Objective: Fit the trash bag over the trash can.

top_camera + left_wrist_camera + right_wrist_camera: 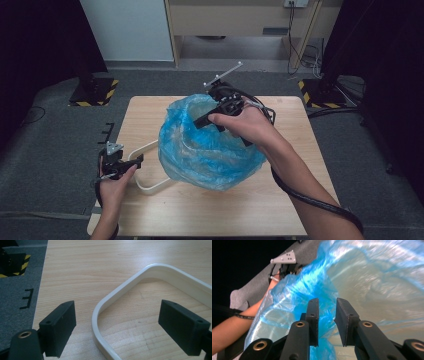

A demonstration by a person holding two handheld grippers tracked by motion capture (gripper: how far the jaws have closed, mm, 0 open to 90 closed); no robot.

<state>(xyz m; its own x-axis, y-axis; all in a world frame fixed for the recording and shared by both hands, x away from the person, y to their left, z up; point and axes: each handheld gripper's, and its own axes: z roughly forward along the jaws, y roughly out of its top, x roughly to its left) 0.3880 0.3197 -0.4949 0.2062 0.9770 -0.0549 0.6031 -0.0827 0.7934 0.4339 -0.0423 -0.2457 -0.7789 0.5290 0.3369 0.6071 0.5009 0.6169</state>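
Beside table (82,272), floor mark (26,298) "E"

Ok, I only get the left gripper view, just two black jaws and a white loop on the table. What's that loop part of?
Observer: In the high view, the white frame disappears under a big blue plastic bag on the table.
Operator: Where's the other gripper?
Observer: The right gripper is at the bag's far rim, by its open mouth.
Operator: Is it grabbing the bag?
Observer: In the right gripper view, blue film sits between its jaws, with a small gap left between them.
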